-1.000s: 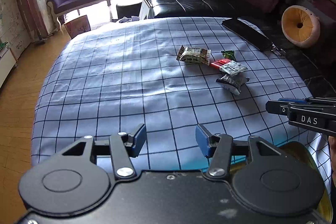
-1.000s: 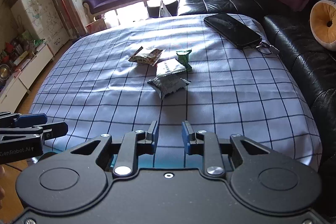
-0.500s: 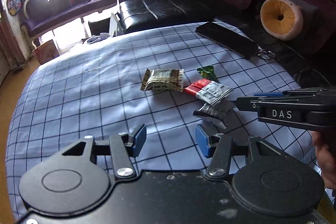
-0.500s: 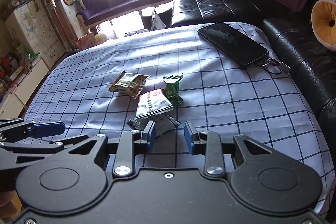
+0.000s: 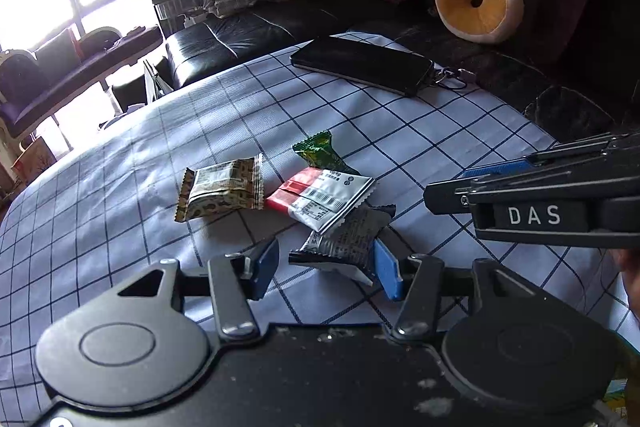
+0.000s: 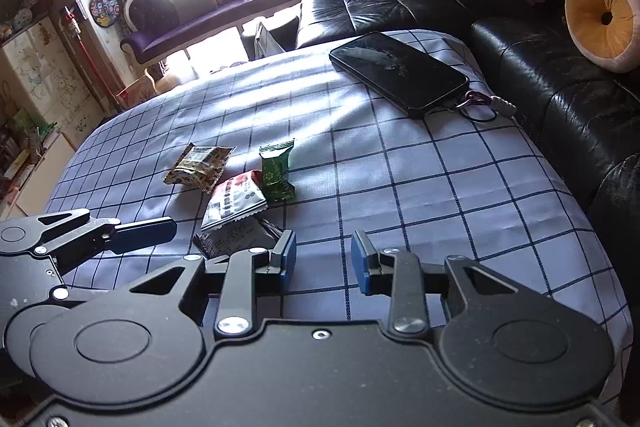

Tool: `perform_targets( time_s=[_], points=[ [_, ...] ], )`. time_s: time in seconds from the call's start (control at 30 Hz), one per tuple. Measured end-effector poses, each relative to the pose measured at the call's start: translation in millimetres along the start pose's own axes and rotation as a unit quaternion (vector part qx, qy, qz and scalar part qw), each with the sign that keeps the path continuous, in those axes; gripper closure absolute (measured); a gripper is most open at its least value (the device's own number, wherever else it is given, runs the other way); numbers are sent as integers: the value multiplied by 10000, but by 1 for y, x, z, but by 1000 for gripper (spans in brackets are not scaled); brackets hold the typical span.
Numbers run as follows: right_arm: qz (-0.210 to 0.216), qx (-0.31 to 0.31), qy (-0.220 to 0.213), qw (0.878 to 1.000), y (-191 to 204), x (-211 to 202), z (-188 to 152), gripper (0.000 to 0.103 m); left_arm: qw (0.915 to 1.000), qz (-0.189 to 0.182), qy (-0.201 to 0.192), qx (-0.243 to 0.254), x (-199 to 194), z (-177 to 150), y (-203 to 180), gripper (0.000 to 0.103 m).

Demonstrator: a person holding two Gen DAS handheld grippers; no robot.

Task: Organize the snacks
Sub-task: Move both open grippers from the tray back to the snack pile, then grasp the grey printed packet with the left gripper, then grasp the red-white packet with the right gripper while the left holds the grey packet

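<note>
Grippers both tilt down toward the checked cloth (image 5: 120, 195). Left gripper (image 5: 326, 267) has jaws apart w/ the dark silver-grey packet (image 5: 348, 239) between them; the right blue pad sits at the packet's edge, the left pad is clear of it, so no squeeze. Right gripper (image 6: 323, 257) jaws stand at a moderate gap w/ only cloth between; they have just been opening. In the left wrist view the right gripper comes in from the right edge, side-on, label "DAS" readable; bit of a hand behind it at the frame edge.

Snacks sit in a tight cluster mid-cloth: the grey packet nearest, the red-and-white packet (image 5: 322, 197) overlapping its far end, barcode side up, small print too fine to read. Green packet (image 6: 276, 173) just beyond, touching the red-and-white one. Tan patterned packet (image 5: 220, 189) just left of them, apart. Phone (image 6: 400, 71) lies well beyond near the cloth's far edge, keyring clip at its end. Black leather sofa (image 6: 560, 83) behind, w/ round yellow cushion (image 5: 478, 1).
</note>
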State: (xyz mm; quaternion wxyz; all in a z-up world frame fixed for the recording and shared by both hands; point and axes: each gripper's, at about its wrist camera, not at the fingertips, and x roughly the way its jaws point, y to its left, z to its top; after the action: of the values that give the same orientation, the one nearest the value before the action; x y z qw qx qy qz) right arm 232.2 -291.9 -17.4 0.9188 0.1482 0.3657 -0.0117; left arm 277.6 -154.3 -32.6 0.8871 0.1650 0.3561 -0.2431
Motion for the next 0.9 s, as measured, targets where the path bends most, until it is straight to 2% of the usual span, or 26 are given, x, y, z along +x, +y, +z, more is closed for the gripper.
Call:
perform_targets(
  time_s=[0.2,0.3,0.4,0.53,0.67,0.77,0.9],
  points=[
    [1,57,24,10000,-5,0,-1,61,9998,-43,174,-124,21,9,-1,48],
    [-15,90,5,10000,-6,-1,-2,61,9990,-137,279,-329,23,11,2,56],
    [-6,115,5,9999,-6,-5,-1,61,9980,-114,400,-482,18,8,7,56],
    [-1,30,-14,10000,-1,-9,-1,61,9961,202,546,-658,2,-8,22,56],
    [76,-61,8,10000,7,-10,-2,61,9917,698,626,-882,-15,-30,46,56],
    [122,-141,49,9998,15,-9,-2,61,9862,985,672,-1153,-25,-45,69,55],
    [218,-259,108,9994,28,-4,-1,61,9765,1129,751,-1674,-31,-57,101,53]
  ],
)
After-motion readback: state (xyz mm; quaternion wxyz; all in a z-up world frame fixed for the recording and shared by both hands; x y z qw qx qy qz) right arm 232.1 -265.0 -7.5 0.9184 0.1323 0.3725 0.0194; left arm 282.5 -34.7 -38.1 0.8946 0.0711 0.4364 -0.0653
